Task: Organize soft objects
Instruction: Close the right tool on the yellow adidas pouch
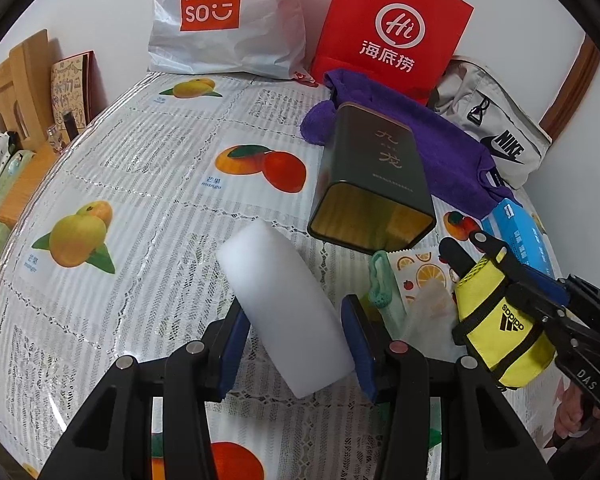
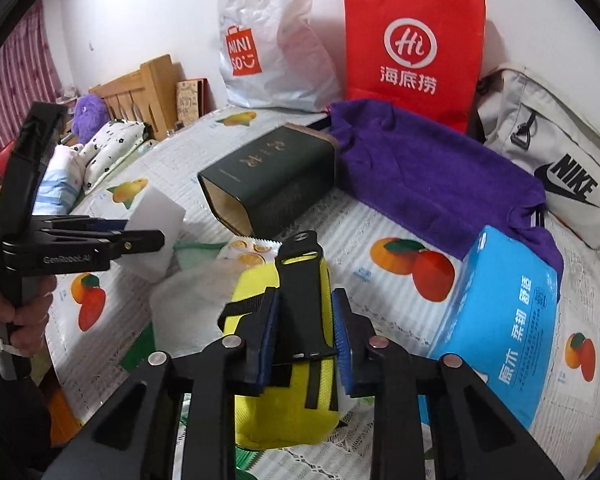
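Note:
A white sponge block [image 1: 284, 312] lies slanted between the blue pads of my left gripper [image 1: 296, 344], which is shut on it just above the fruit-print tablecloth [image 1: 140, 184]. From the right wrist view the same left gripper [image 2: 140, 230] shows at the left with the sponge block [image 2: 156, 212] in its tips. My right gripper [image 2: 305, 340] is shut on a yellow pouch [image 2: 284, 400] with black straps. In the left wrist view that yellow pouch [image 1: 500, 332] sits in the right gripper [image 1: 466, 248] at the right edge. A purple towel [image 2: 440, 176] lies spread at the back.
A dark green tin [image 1: 374, 184] lies on its side, open end facing me. A fruit-print packet [image 1: 420, 272] and a blue tissue pack [image 2: 508, 320] lie nearby. A white shopping bag [image 1: 224, 20], a red paper bag [image 1: 392, 28] and a grey sports bag [image 1: 496, 120] line the wall.

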Action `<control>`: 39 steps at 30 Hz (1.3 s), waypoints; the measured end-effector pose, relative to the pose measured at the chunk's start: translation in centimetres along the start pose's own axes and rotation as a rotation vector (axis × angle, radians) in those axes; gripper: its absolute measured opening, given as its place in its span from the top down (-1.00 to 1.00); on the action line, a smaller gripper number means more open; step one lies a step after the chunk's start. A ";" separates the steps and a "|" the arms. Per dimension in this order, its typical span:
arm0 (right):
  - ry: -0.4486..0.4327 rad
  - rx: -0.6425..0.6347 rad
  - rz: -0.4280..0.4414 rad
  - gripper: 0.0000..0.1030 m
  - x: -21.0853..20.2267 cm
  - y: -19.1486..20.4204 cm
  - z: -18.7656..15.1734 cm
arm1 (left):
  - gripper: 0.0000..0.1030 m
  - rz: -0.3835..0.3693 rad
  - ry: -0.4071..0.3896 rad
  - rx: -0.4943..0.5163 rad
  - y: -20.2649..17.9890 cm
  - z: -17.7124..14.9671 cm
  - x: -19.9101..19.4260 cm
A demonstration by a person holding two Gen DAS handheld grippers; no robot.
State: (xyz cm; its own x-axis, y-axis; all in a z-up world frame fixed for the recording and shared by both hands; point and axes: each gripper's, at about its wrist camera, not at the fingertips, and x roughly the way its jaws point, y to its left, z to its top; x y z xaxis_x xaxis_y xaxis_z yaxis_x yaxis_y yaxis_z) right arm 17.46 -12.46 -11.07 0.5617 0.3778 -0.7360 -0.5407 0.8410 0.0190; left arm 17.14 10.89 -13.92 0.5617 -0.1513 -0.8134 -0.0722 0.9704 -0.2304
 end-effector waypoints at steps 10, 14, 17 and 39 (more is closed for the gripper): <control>0.002 0.024 0.000 0.73 -1.0 -0.3 -0.7 | 0.13 0.000 0.003 0.009 0.0 -0.1 0.0; 0.017 0.031 -0.005 0.72 -1.0 -0.4 -1.3 | 0.13 -0.003 0.002 0.009 -0.3 -0.6 -0.1; 0.008 0.031 -0.013 0.60 -1.5 -0.2 -1.2 | 0.13 -0.005 0.003 0.012 -0.5 -0.9 -0.3; 0.049 0.024 -0.010 0.44 -0.5 0.7 -1.0 | 0.10 -0.027 0.012 -0.013 0.0 -0.7 -0.6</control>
State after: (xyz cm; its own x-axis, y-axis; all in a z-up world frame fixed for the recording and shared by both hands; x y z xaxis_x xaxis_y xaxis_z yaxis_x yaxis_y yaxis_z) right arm 16.18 -12.42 -11.35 0.5354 0.3500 -0.7687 -0.5197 0.8540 0.0269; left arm 16.20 10.89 -13.85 0.5538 -0.1799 -0.8130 -0.0678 0.9634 -0.2593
